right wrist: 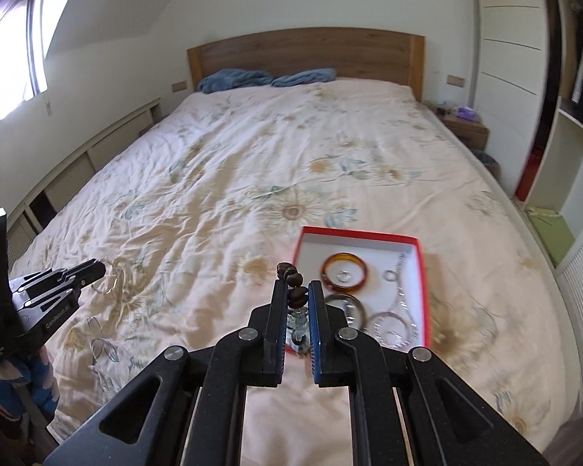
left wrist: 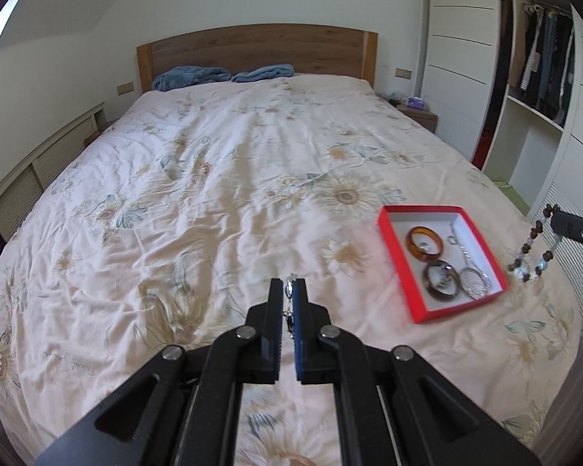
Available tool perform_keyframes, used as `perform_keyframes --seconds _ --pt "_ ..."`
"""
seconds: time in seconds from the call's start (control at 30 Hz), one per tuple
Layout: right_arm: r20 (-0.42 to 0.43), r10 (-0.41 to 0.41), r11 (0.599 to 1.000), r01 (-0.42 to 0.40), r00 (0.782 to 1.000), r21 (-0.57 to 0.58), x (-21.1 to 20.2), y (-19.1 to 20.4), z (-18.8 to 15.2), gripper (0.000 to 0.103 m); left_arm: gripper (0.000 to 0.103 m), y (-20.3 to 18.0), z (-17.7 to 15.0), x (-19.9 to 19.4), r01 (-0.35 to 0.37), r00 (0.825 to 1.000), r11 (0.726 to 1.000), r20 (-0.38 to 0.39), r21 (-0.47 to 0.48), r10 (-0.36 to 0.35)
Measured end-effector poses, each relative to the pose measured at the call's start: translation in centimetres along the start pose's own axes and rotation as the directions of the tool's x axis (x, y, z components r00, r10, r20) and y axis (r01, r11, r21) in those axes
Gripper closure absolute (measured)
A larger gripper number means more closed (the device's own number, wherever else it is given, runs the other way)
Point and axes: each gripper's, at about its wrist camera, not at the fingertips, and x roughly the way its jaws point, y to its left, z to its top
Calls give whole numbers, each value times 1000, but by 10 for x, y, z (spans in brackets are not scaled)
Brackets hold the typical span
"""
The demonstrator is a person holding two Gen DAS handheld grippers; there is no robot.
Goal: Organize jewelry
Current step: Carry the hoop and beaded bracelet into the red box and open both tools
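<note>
Jewelry sits gathered in a shallow red cardboard box with a white inside (left wrist: 402,262), which lies on a wide bed under a cream quilt printed with sunflowers (left wrist: 221,178). Far beyond the box, at the bed's head, stands a brown wooden headboard (left wrist: 256,48) with two folded blue towels (left wrist: 192,77) in front of it. Inside the box, an amber translucent bangle (left wrist: 425,243) lies toward the far side, a dark mottled brown bangle (left wrist: 442,279) nearer, a thin silver hoop bracelet (left wrist: 473,282) just beside that, and a silver chain (left wrist: 460,248) along the box's right wall. Left of the box, the left gripper (left wrist: 290,291) hangs above the quilt, jaws pressed together on a thin silver clasped chain (left wrist: 289,299). Right of the box in the left wrist view, the right gripper (right wrist: 297,295) has its jaws clamped on a string of dark brown wooden beads with clear glass pieces (right wrist: 296,295), which dangles over the box's near corner.
</note>
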Motion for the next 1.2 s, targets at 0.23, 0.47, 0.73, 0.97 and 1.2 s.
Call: perform_keyframes --seconds 0.23,0.47,0.73,0.97,1.2 --pt "27 -13 999 11 1000 48 -21 -34 -12 93 99 -34 0 -4 36 999 999 -11 33 -36" --pt "2 -11 997 11 1000 74 -4 -64 -13 93 99 -76 7 26 82 995 995 -63 59 -78" --pt "-76 -11 994 19 997 104 55 -98 -8 93 99 -122 23 89 136 983 986 -135 100 -122" --pt "-125 12 994 1 992 110 125 -116 17 93 99 -159 48 162 182 970 977 -181 115 -159" --pt "-132 42 990 -23 990 140 194 -135 48 93 99 -186 72 232 191 965 974 -204 122 -164"
